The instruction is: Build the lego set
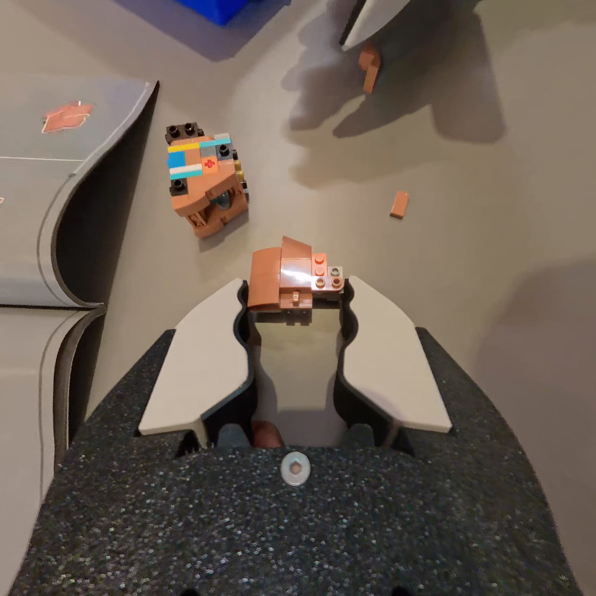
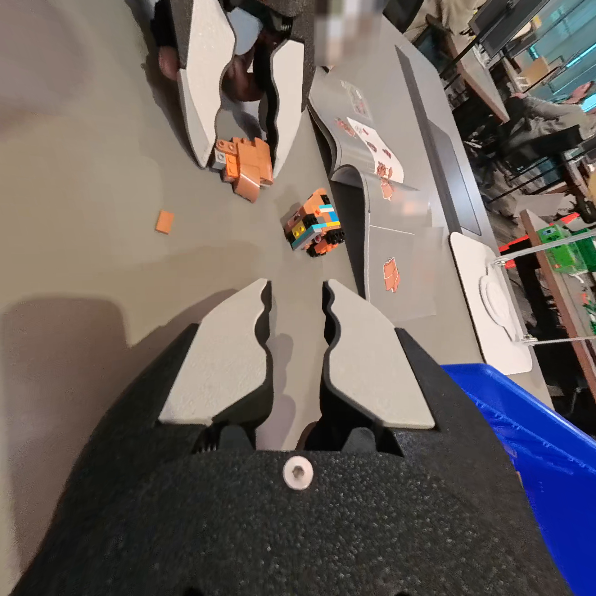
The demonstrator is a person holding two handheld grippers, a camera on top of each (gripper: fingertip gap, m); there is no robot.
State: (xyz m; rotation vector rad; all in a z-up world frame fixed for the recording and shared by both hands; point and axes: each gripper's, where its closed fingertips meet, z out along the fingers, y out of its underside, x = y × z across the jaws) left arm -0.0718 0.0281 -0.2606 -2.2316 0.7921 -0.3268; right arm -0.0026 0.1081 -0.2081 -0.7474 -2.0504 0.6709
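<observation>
Two lego builds on grey table [image 1: 419, 322]: rounded brown lego sub-assembly [image 1: 290, 277] clamped between left gripper [image 1: 295, 287] fingertips; multicoloured brick block [image 1: 206, 177] beyond, flat brown tile [image 1: 400, 205] lying apart.

From right wrist: right gripper [image 2: 296, 287] parted, empty; open instruction booklet [image 2: 387, 258] and blue plastic bin [image 2: 532, 451] alongside.

Brown curved subassembly [image 1: 292, 277] upright; multicoloured block [image 1: 204, 179] tilted; loose tile [image 1: 400, 205] flat.

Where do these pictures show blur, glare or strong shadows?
Left wrist view: motion blur on the right tongs at top, several overlapping shadows on the table, a glare streak on the brown lego piece. Right wrist view: edges bend from the wide lens; mosaic patches near the booklet.
</observation>
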